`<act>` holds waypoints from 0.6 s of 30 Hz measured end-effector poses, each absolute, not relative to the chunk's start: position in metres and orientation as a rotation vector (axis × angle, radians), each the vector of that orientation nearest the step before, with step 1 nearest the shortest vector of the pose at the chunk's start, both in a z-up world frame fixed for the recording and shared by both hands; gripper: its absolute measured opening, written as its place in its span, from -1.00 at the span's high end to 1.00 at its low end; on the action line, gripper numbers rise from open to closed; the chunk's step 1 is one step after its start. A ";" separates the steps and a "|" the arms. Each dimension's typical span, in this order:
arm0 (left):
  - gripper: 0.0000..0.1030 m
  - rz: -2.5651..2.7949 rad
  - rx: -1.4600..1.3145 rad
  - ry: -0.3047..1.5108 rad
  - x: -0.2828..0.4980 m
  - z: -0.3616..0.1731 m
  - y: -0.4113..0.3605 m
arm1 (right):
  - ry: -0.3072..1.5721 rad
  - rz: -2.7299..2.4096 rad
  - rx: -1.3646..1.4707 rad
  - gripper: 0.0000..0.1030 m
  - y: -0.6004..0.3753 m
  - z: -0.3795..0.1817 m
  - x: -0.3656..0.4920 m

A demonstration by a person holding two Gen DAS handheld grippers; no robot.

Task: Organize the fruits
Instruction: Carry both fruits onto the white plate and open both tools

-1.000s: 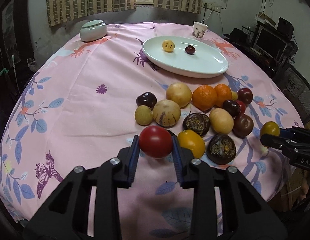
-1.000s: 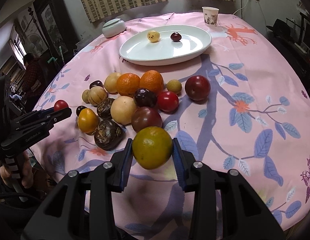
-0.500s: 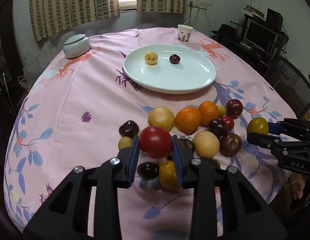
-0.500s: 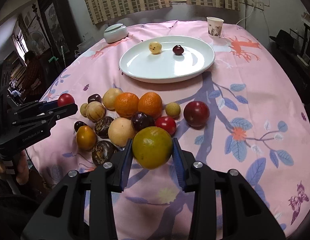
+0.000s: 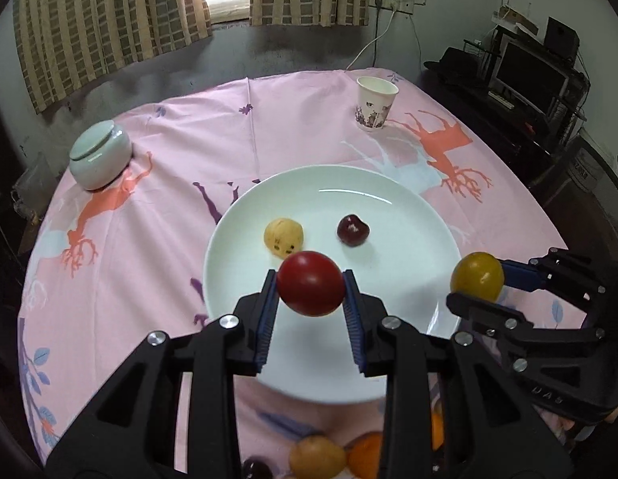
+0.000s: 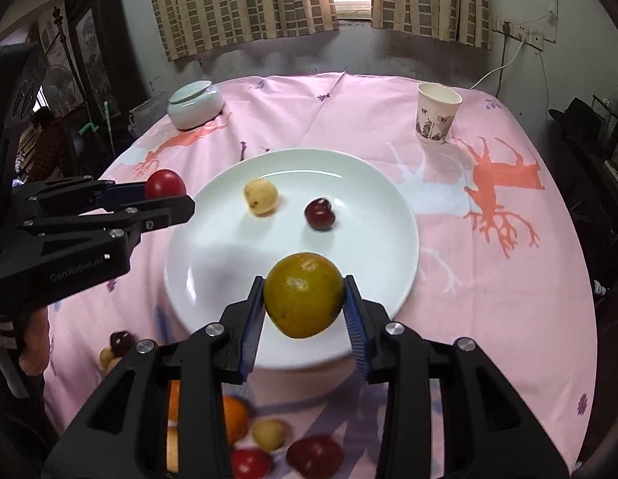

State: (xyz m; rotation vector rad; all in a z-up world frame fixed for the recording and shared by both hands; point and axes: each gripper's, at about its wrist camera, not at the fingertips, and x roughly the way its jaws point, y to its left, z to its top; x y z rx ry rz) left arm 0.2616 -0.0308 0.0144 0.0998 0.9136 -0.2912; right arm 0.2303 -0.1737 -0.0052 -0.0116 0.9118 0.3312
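Observation:
My left gripper (image 5: 310,283) is shut on a red tomato (image 5: 310,281) and holds it above the near part of the white plate (image 5: 389,215). My right gripper (image 6: 304,295) is shut on a yellow-green citrus fruit (image 6: 304,293) above the plate's (image 6: 373,207) near rim. The plate holds a small yellow fruit (image 5: 284,237) and a dark red cherry (image 5: 352,230). The right gripper with its fruit (image 5: 476,276) shows at the right of the left wrist view. The left gripper with the tomato (image 6: 165,184) shows at the left of the right wrist view.
A paper cup (image 5: 375,101) and a pale lidded jar (image 5: 99,153) stand at the far side of the pink tablecloth. Loose fruits lie near the front edge (image 6: 265,435), partly hidden under the grippers. A shelf with a monitor (image 5: 532,76) stands at the right.
Both grippers have moved forward from above the fruit pile to above the plate, each still holding its fruit. The pile now lies below and behind the fingers.

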 end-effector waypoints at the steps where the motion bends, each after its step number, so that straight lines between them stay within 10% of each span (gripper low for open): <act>1: 0.37 -0.295 0.085 0.938 0.278 0.009 -0.036 | 0.928 0.320 -0.027 0.25 -0.172 -0.011 0.244; 14: 0.36 -0.287 0.072 1.052 0.361 -0.042 -0.066 | 0.989 0.289 -0.130 0.25 -0.160 -0.062 0.310; 16: 0.23 -0.279 0.080 1.037 0.362 -0.040 -0.068 | 0.996 0.283 -0.135 0.21 -0.160 -0.063 0.312; 18: -0.20 -0.278 0.072 1.014 0.360 -0.033 -0.067 | 0.974 0.249 -0.167 -0.24 -0.161 -0.060 0.310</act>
